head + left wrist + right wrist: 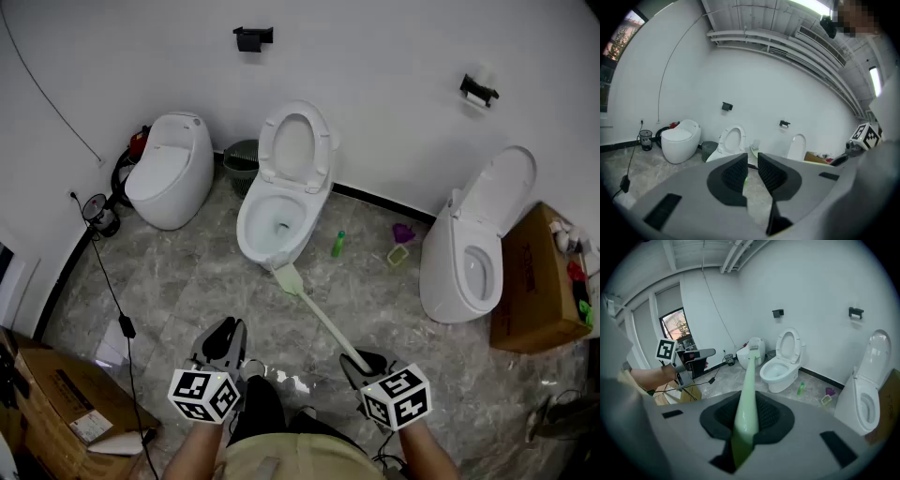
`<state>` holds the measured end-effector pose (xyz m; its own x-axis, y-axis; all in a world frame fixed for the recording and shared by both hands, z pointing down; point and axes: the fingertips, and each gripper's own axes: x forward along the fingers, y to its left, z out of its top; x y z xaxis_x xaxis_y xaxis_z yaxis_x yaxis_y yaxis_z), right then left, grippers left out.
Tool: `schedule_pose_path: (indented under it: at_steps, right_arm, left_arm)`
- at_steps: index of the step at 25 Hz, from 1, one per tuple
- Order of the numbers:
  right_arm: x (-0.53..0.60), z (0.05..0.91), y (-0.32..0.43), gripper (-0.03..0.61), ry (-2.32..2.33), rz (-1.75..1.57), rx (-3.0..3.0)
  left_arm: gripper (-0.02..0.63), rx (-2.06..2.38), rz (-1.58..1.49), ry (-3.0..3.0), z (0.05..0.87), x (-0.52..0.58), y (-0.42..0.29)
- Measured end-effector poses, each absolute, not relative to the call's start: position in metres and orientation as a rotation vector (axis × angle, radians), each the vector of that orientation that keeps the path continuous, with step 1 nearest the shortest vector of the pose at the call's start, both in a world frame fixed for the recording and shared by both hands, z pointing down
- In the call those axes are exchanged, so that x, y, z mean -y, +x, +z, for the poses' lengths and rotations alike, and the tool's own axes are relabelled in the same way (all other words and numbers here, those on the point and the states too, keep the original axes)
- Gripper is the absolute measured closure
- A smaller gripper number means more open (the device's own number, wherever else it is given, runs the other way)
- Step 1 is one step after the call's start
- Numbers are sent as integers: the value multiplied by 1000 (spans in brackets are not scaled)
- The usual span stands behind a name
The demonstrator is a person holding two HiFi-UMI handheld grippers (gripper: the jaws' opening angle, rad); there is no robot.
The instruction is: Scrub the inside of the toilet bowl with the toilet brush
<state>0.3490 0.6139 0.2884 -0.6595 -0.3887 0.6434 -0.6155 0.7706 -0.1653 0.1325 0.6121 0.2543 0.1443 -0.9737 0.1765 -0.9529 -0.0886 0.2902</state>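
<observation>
your left gripper [225,330] sits low, jaws slightly apart and empty; your right gripper [364,364], alongside, has its jaws clamped on the toilet brush [317,313] handle.

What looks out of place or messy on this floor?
A green bottle and a small purple item sit loose on the floor between the middle toilet and the right toilet. Nothing looks spilled or broken.

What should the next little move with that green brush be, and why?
Probably push the right gripper forward and up a little, so the toilet brush clears the rim of the open toilet bowl. The gripper is shut on the handle, but the brush head is still outside, just in front.
</observation>
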Motion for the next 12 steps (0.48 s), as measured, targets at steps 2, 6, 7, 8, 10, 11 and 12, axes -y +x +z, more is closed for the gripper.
schedule_pose_path:
  at_steps: [2, 6, 7, 8, 10, 11, 12]
  right_arm:
    - [-617, 289, 350, 502, 751, 500, 2364]
    - [-625, 289, 353, 502, 759, 504, 2365]
    - [-627, 289, 354, 502, 763, 510, 2366]
    - [-628, 289, 355, 502, 770, 519, 2368]
    - [-631, 288, 358, 502, 782, 541, 2372]
    - [-632, 288, 360, 502, 786, 549, 2373]
    - [-633, 288, 361, 502, 789, 555, 2374]
  left_arm:
    - [543, 1845, -80, 2100, 255, -614, 135]
    - [546, 1824, -68, 2118, 256, -617, 144]
    - [546, 1815, -70, 2121, 257, -617, 147]
    - [546, 1805, -73, 2124, 258, -618, 149]
    - [546, 1790, -72, 2124, 260, -618, 154]
    - [546, 1782, -71, 2123, 261, -619, 156]
    - [546, 1775, -71, 2123, 262, -619, 158]
